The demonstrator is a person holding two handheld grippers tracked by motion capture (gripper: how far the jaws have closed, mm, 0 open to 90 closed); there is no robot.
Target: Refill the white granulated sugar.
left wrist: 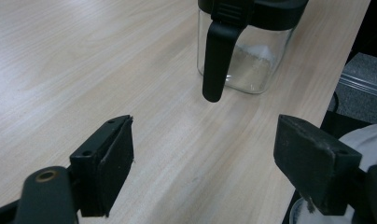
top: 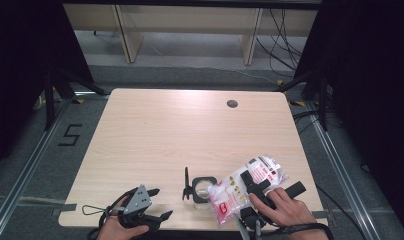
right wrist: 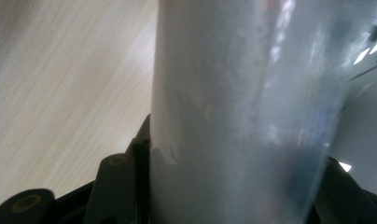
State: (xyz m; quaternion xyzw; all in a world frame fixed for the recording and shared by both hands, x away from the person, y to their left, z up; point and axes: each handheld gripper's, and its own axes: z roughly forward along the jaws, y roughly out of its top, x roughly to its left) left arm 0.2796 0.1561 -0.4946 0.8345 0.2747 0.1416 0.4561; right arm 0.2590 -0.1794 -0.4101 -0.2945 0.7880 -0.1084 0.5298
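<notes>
- Right now the right gripper (top: 252, 192) grips a plastic bag (top: 242, 187) w/ white contents and red print; in the right gripper view the bag (right wrist: 242, 116) sits between the two black jaws, pressed on both sides.
- Bag is tilted: lower end points left toward a glass jar (top: 202, 190), upper end rises to the right. Whether the bag touches the jar's rim can't be told.
- Jar stands upright on the table (top: 190, 130), near the front edge, between the two grippers. It has a black top frame and its black lid (top: 186, 185) is flipped up on the left side.
- In the left gripper view the jar (left wrist: 252, 60) shows clear walls w/ a little white powder at the bottom; a black clasp (left wrist: 217, 60) hangs down its front.
- Left gripper (top: 157, 207) is at the front left of the table, jaws spread wide, nothing between them; the pads (left wrist: 114, 163) hover over bare wood, apart from the jar.
- Person's left hand (top: 121, 227) holds that gripper from below; right hand (top: 282, 205) wraps the other one.
- Small dark round hole (top: 232, 104) sits near the table's far edge, well apart from everything.
</notes>
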